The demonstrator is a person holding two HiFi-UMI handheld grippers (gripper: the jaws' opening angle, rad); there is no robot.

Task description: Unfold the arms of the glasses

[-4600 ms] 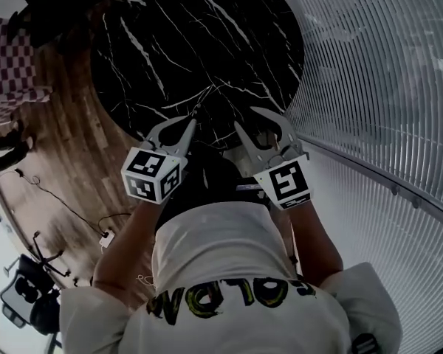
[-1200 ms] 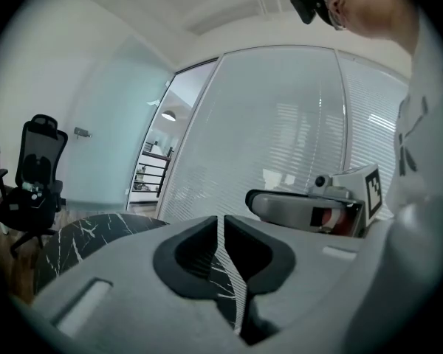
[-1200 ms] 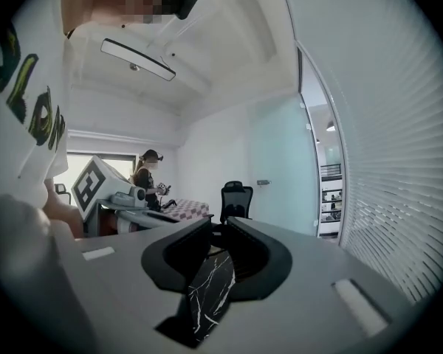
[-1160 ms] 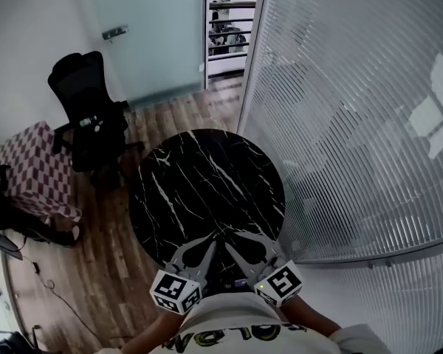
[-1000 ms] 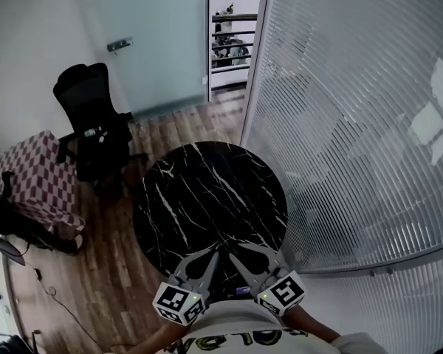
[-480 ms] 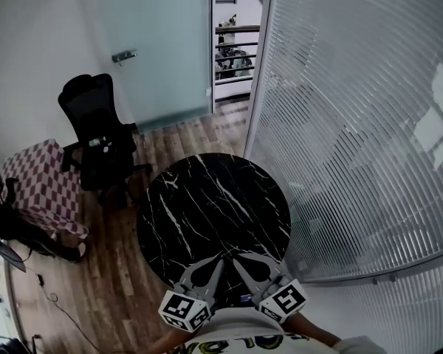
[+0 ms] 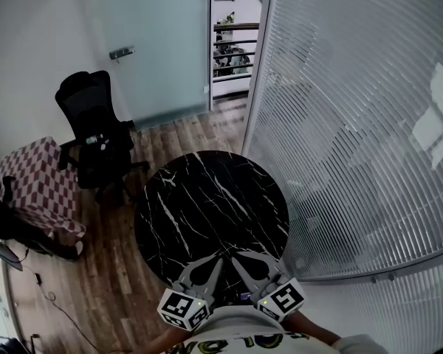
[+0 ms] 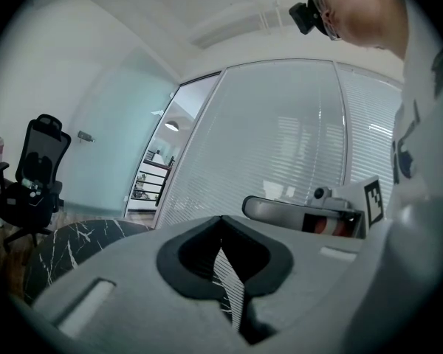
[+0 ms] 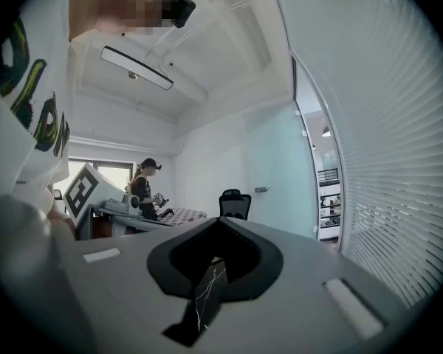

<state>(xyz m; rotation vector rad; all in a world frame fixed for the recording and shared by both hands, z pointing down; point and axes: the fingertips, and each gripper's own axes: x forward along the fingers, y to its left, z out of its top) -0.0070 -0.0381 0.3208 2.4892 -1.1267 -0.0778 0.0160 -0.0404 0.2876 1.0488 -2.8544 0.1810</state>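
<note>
At the near rim of the round black table [image 7: 207, 198], close against your chest, you hold the left gripper [image 7: 218, 259] and the right gripper [image 7: 233, 261] side by side, their tips angled in toward each other until they nearly meet. Both point about level, out across the table. Your left gripper's view shows its jaws pressed together with nothing between them [image 8: 222, 219]; only the slatted glass wall [image 7: 354, 124] shows through the gap below the tips. Your right gripper's view shows the same [image 9: 220, 222]: jaws pressed together on nothing, with a sliver of the veined table top showing through the opening. The glasses appear in none of the three views. The part of the table you can see carries only its white veins, while the strip nearest you is hidden beneath the grippers and your shirt [image 7: 236, 338]. So whether the arms are folded or already open can't be read here, and the one thing the coming move turns on stays unsettled: which way the glasses lie from the jaws, how their long axis runs, and which of your hands is nearer. As the grippers stand they are matched, neither ahead of the other, so neither has the better reach by position alone. The black chair [image 7: 92, 124] stands well apart, beyond the far side of the table
</note>
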